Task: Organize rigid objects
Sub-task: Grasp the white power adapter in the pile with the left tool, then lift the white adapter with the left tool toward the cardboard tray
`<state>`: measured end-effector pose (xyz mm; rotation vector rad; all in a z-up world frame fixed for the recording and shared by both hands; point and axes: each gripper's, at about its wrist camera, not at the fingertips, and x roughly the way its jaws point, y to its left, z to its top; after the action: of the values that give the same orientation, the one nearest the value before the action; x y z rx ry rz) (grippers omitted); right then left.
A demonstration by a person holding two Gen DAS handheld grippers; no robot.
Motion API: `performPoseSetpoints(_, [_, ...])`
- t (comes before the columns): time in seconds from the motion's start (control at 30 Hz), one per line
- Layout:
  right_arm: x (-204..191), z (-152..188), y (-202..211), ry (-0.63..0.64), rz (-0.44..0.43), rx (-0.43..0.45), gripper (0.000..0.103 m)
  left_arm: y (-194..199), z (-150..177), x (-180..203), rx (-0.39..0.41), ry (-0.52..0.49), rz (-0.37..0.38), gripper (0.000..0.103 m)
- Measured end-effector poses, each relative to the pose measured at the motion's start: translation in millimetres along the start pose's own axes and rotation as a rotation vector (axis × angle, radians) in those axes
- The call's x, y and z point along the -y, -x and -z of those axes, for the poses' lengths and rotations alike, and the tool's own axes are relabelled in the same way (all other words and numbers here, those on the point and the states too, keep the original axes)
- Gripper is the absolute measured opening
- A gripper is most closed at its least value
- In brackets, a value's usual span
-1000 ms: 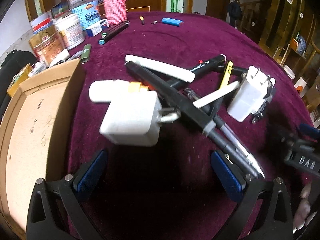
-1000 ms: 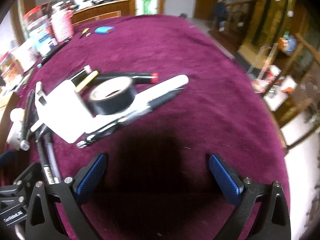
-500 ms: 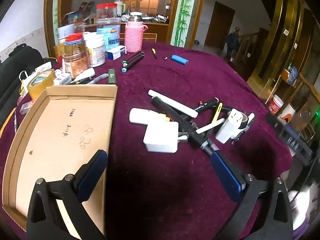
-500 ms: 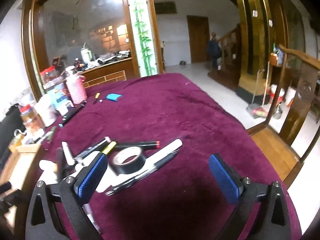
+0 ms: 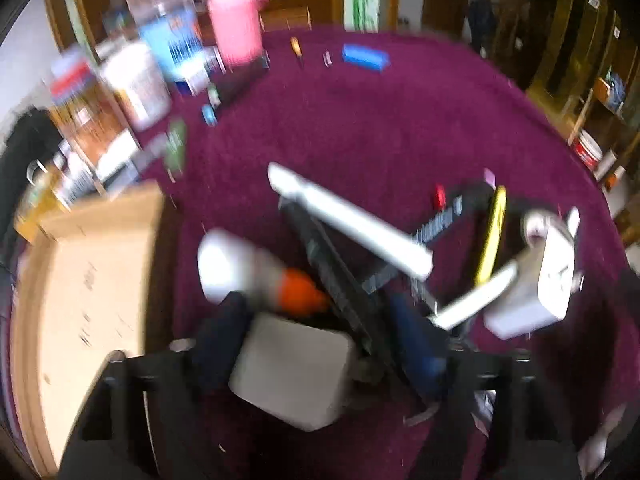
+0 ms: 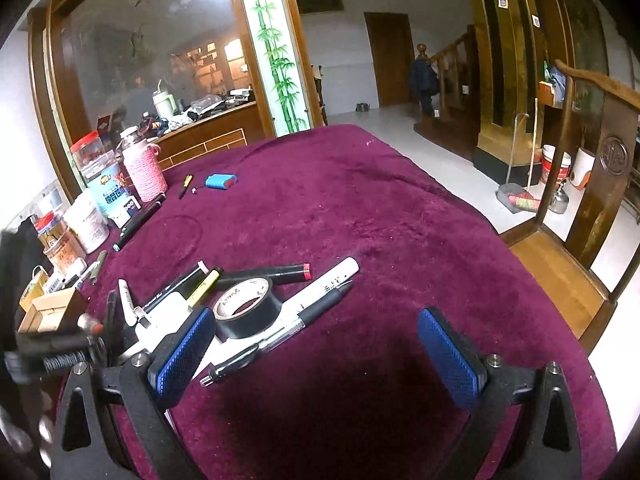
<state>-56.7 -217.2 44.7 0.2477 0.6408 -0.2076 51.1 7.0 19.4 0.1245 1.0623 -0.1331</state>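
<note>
The left wrist view is blurred. My left gripper point(image 5: 320, 344) hangs low over a pile on the purple tablecloth. Its jaws are closing with a white charger block point(image 5: 292, 372) between them, and I see no firm press of the pads. A black pen point(image 5: 332, 272) lies against the right finger. Close by are a white tube with an orange cap point(image 5: 240, 268), a white marker point(image 5: 352, 220) and a second white plug adapter point(image 5: 536, 280). My right gripper point(image 6: 320, 356) stands open and empty above the cloth, right of a black tape roll point(image 6: 244, 308) and a pen point(image 6: 280, 332).
A cardboard tray point(image 5: 80, 280) lies left of the pile. Jars and a pink bottle point(image 6: 144, 172) stand at the far left, with a blue object point(image 6: 220, 181) on the cloth beyond. The table's right edge drops to the floor beside a wooden chair point(image 6: 600, 184).
My left gripper has come down close over the pile and its jaws have narrowed around the white charger block. The right gripper has tilted upward and stays open.
</note>
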Motion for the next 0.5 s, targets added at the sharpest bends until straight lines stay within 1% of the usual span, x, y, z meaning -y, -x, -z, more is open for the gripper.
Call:
performPoseSetpoints(0.03, [-0.3, 0.3, -0.5, 0.000, -0.001, -0.004, 0.102, 5.5, 6.3, 1.2, 0.011, -0.017, -0.002, 0.055])
performPoseSetpoints(0.07, [-0.8, 0.6, -0.9, 0.001, -0.002, -0.006, 0.102, 10.0, 11.2, 3.4, 0.009, -0.044, -0.004, 0.042])
performPoseSetpoints(0.1, [-1.0, 0.9, -1.3, 0.001, -0.003, -0.009, 0.102, 15.4, 18.8, 5.7, -0.001, -0.069, 0.016, 0.036])
performPoseSetpoints(0.2, [-0.6, 1.5, -1.6, -0.004, -0.007, -0.014, 0.102, 27.5, 40.3, 9.0, -0.039, -0.116, 0.085, 0.035])
performPoseSetpoints(0.23, [0.2, 1.7, -1.8, -0.009, -0.010, -0.017, 0.102, 31.9, 45.2, 7.5, -0.043, -0.116, 0.111, 0.035])
performPoseSetpoints(0.27, [1.0, 1.6, -1.5, -0.014, -0.013, -0.018, 0.102, 38.0, 49.6, 5.0, -0.036, -0.106, 0.147, 0.035])
performPoseSetpoints(0.3, [2.3, 1.4, -1.3, -0.021, -0.015, -0.017, 0.102, 50.0, 51.8, -2.7, -0.011, -0.078, 0.191, 0.035])
performPoseSetpoints(0.33, [3.6, 1.2, -1.0, -0.028, -0.017, -0.017, 0.102, 61.9, 53.1, -11.2, 0.023, -0.048, 0.219, 0.036])
performPoseSetpoints(0.37, [4.5, 1.3, -1.8, -0.035, -0.021, -0.021, 0.102, 71.0, 54.4, -18.7, 0.051, -0.024, 0.233, 0.040])
performPoseSetpoints(0.4, [5.0, 1.3, -2.5, -0.038, -0.024, -0.026, 0.102, 81.4, 54.9, -29.6, 0.083, 0.010, 0.243, 0.051])
performPoseSetpoints(0.47, [5.7, 1.8, -3.8, -0.043, -0.028, -0.035, 0.102, 97.5, 57.5, -53.0, 0.131, 0.089, 0.249, 0.063])
performPoseSetpoints(0.5, [5.6, 1.9, -4.1, -0.044, -0.028, -0.037, 0.102, 102.4, 58.7, -63.1, 0.148, 0.120, 0.250, 0.064])
